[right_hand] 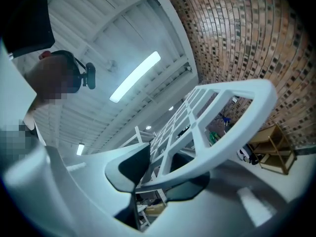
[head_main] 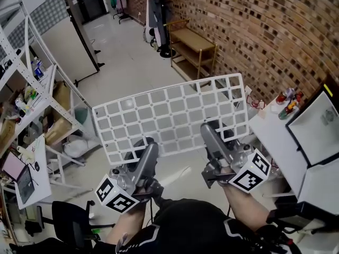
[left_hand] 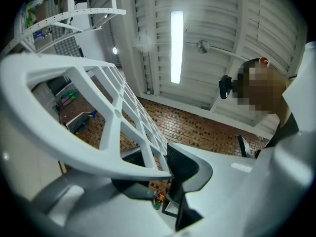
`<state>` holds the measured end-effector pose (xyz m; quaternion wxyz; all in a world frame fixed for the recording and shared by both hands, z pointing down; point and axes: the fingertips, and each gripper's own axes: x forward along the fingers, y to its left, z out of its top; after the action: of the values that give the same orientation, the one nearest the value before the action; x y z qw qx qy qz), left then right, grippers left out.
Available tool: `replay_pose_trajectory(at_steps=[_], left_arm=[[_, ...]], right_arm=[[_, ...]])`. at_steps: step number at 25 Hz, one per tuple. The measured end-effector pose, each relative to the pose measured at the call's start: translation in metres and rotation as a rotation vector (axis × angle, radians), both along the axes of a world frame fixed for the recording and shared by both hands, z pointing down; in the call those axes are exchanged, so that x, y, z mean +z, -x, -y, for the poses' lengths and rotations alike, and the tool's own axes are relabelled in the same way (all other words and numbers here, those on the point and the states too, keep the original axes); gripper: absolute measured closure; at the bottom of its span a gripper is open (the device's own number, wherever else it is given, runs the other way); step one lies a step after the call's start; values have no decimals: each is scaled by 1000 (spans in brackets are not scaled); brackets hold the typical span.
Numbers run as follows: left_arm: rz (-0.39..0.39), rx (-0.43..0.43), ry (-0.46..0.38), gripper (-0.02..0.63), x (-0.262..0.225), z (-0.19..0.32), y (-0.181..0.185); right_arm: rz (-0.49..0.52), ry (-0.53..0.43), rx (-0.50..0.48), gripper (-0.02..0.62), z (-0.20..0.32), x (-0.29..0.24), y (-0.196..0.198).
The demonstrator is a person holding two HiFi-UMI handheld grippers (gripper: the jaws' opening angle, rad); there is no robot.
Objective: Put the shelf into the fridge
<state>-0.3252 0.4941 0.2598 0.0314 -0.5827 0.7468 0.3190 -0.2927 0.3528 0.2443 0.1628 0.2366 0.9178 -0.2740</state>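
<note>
As we look down in the head view, the white grid shelf [head_main: 170, 118] hangs in mid-air above the floor [head_main: 132, 62], its near edge held by the left gripper [head_main: 145, 144] and the right gripper [head_main: 210, 130], though we cannot make out the pinch there. The left gripper view shows us both jaws pinching the shelf's edge bar. The right gripper view shows the same pinch, with the shelf's far end cut off.

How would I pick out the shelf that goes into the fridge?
Look beside the brick wall, in mid-air above the floor. There the shelf is a flat white grid of square holes, clamped at its near edge by the left gripper and right gripper; nothing else is held up.
</note>
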Motion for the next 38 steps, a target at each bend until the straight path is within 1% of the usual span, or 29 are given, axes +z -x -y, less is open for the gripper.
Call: replay_pose_trajectory(at_steps=[5, 10, 23, 29, 33, 36, 38], left_arm=[[-1, 43, 18, 526, 0, 29, -24], [1, 107, 35, 526, 6, 63, -49], [45, 293, 41, 523, 6, 180, -129], [69, 390, 55, 523, 1, 228, -149], [69, 487, 57, 522, 3, 269, -152], [64, 545, 69, 522, 7, 300, -155], [73, 584, 78, 521, 6, 321, -158]], right_arm=[[-3, 18, 42, 494, 27, 2, -30], [-4, 35, 106, 494, 59, 11, -65], [19, 47, 296, 494, 164, 14, -170], [34, 67, 397, 494, 204, 12, -202], [31, 68, 500, 494, 236, 15, -217], [23, 73, 559, 494, 261, 19, -225], [29, 81, 599, 494, 278, 20, -232]])
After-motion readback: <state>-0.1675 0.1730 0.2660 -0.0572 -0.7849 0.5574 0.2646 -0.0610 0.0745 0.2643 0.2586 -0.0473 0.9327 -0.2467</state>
